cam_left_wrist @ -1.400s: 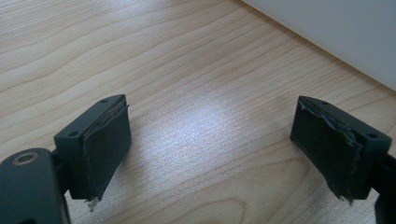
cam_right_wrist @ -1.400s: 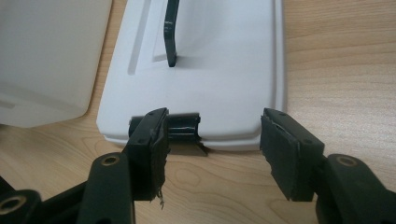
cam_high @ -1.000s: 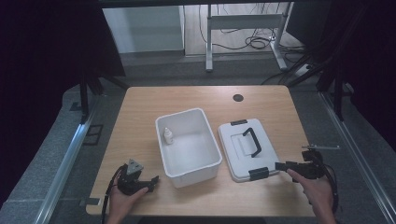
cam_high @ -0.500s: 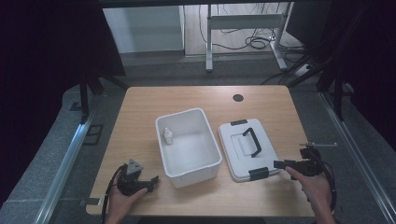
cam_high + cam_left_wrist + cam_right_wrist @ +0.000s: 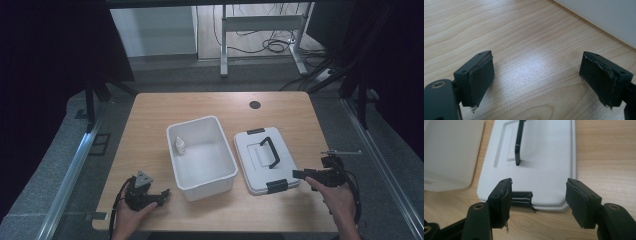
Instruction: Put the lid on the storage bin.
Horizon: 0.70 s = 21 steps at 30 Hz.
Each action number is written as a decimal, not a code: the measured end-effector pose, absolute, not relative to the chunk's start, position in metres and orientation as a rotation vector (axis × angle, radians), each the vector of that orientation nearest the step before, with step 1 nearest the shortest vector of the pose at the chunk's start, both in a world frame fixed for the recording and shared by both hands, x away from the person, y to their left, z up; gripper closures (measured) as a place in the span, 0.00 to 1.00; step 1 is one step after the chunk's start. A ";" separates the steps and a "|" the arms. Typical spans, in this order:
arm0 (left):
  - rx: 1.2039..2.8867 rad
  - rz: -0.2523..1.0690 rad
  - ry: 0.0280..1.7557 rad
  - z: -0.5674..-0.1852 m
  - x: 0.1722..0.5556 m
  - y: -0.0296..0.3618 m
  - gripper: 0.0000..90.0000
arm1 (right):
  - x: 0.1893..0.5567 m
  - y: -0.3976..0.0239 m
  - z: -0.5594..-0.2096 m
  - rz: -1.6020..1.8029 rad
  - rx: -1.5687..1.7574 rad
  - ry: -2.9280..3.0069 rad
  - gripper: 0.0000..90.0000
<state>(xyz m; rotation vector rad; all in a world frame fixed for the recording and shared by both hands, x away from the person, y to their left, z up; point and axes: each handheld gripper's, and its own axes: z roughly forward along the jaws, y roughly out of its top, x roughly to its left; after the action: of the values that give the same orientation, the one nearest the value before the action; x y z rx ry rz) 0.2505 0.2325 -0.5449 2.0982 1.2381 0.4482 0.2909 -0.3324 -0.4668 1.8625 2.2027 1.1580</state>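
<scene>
right gripper (image 5: 537,192) edged closer to lid (image 5: 541,165); bin (image 5: 449,152) beside.

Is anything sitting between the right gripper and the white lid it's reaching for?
Nothing visible. The right gripper is open, its jaws just short of the lid's near edge by the black latch, with bare table around.

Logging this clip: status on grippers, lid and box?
Both grippers open: left gripper resting on the table, right gripper at the lid's near edge. Lid flat beside the box, bottle inside. Nothing in the way.
</scene>
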 end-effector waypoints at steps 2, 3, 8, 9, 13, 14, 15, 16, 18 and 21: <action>2.097 0.450 1.240 -0.545 0.249 0.233 0.14 | 0.292 -0.331 -0.464 1.157 1.857 2.211 0.43; 2.097 0.449 1.240 -0.545 0.249 0.233 0.14 | 0.293 -0.331 -0.463 1.159 1.860 2.214 0.43; 2.096 0.449 1.240 -0.545 0.249 0.233 0.14 | 0.297 -0.329 -0.457 1.161 1.861 2.223 0.43; 2.096 0.449 1.240 -0.545 0.249 0.233 0.14 | 0.297 -0.329 -0.457 1.161 1.861 2.223 0.43; 2.095 0.447 1.240 -0.545 0.249 0.233 0.14 | 0.300 -0.324 -0.452 1.157 1.858 2.229 0.43; 2.095 0.447 1.240 -0.545 0.249 0.233 0.14 | 0.300 -0.323 -0.451 1.157 1.857 2.233 0.43; 2.095 0.447 1.240 -0.545 0.249 0.233 0.14 | 0.300 -0.323 -0.451 1.157 1.857 2.233 0.43; 2.096 0.448 1.240 -0.545 0.249 0.233 0.14 | 0.302 -0.322 -0.449 1.155 1.853 2.238 0.43; 2.096 0.448 1.240 -0.545 0.249 0.233 0.14 | 0.304 -0.320 -0.448 1.164 1.847 2.241 0.43; 2.097 0.448 1.239 -0.545 0.249 0.233 0.14 | 0.305 -0.319 -0.445 1.163 1.836 2.240 0.43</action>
<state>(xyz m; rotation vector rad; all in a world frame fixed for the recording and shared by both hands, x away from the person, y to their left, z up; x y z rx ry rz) 0.2491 0.2331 -0.5449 2.0965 1.2394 0.4477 0.3047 -0.3187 -0.4448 1.8363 2.2404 1.1634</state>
